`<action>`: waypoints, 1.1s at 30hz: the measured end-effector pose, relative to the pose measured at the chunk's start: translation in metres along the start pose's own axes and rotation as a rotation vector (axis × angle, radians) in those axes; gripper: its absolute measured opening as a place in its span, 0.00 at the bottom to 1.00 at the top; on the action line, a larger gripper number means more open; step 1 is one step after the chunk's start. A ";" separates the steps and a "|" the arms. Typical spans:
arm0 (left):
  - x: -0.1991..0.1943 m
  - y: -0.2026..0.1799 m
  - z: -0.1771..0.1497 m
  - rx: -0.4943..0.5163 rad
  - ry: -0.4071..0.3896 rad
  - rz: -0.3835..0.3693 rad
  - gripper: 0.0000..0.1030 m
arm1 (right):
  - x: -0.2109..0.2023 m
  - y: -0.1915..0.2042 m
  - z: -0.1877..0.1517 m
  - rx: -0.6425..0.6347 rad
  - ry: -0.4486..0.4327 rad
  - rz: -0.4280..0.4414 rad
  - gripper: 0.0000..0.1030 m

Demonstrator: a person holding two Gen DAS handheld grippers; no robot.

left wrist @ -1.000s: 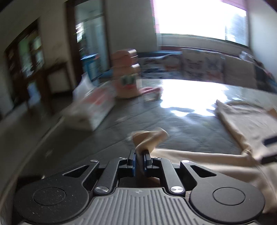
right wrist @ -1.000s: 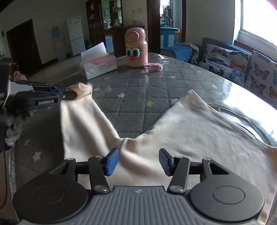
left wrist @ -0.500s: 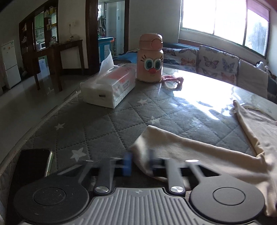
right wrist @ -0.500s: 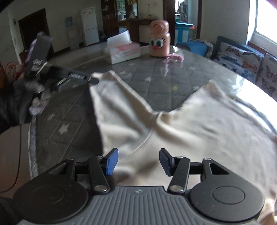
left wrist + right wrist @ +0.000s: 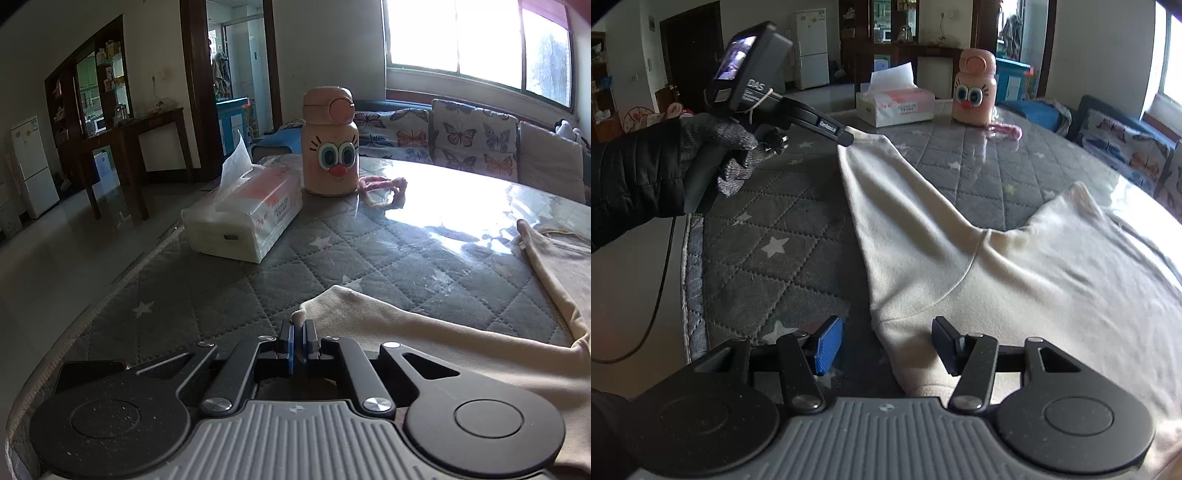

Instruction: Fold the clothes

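Pinching sleeve (image 5: pixel 886 192) tip, left claw (image 5: pixel 297 334) clamped, sleeve running toward bottle (image 5: pixel 975 92), right claw (image 5: pixel 886 341) agape

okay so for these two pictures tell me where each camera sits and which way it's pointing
Left wrist: on the left gripper, low over the grey quilted star-print table cover, facing the white tissue pack; its jaws pinch the cream fabric garment's tip.
Right wrist: on the open right gripper, facing across the garment; shows the grey-gloved left hand.
Shared: garment, tissues, pink cartoon-eyed bottle.
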State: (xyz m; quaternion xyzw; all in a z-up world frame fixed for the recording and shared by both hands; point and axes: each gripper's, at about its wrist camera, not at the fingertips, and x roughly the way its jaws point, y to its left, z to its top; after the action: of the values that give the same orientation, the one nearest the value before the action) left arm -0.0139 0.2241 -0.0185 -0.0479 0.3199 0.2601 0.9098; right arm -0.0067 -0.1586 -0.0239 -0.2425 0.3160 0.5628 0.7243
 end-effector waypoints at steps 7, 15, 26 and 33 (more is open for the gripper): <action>0.009 -0.006 0.004 0.025 0.034 0.017 0.08 | -0.003 0.011 -0.004 -0.021 0.009 0.051 0.57; -0.017 -0.018 0.008 0.035 -0.009 0.011 0.34 | -0.051 -0.013 -0.020 0.099 -0.054 0.011 0.57; -0.066 -0.099 0.006 0.157 -0.077 -0.185 0.55 | -0.093 -0.106 -0.075 0.380 -0.099 -0.237 0.58; -0.086 -0.175 -0.002 0.289 -0.085 -0.358 0.76 | -0.083 -0.153 -0.093 0.501 -0.118 -0.275 0.58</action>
State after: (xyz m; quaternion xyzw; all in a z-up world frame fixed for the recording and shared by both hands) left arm 0.0165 0.0345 0.0188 0.0379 0.3015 0.0480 0.9515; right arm 0.1106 -0.3177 -0.0279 -0.0634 0.3669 0.3767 0.8482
